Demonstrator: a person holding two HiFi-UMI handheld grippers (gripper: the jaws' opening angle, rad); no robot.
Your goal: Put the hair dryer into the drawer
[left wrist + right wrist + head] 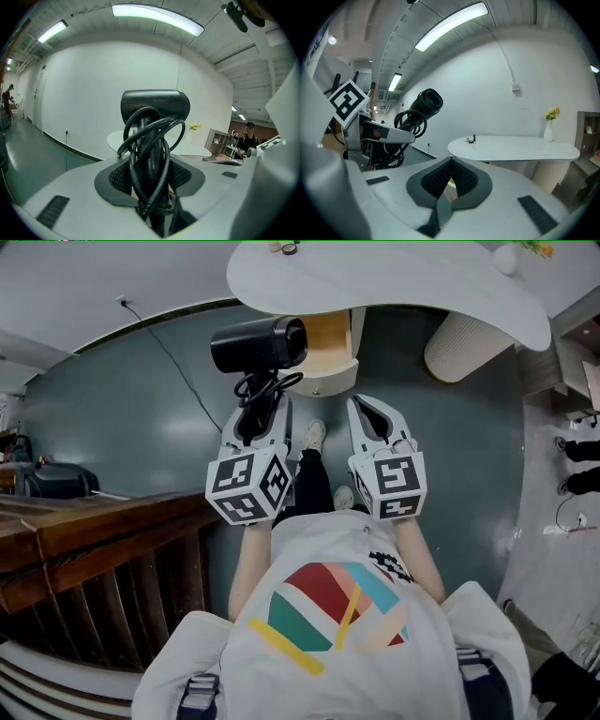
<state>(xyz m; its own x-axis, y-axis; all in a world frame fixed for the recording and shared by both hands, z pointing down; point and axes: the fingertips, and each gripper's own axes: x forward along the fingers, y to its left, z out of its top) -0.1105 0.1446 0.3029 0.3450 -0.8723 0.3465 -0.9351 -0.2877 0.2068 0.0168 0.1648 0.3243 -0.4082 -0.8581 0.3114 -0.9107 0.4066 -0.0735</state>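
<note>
Hair dryer (260, 343), handle tight in left gripper (260, 413) jaws, barrel crosswise, mouth rightward; right gripper (366, 409) jaws together.

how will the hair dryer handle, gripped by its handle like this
Likely top-heavy: the hair dryer carries its bulky barrel out past the left gripper, clamped on the handle only, so it may pivot. The cord looks floppy; its loose loops could snag. The smooth shell may be slippery.

Rounded white bench (520, 149) on grey floor (122, 418); white vase (548, 132) with yellow flowers at its right end, small dark objects (472, 138) at left
</note>
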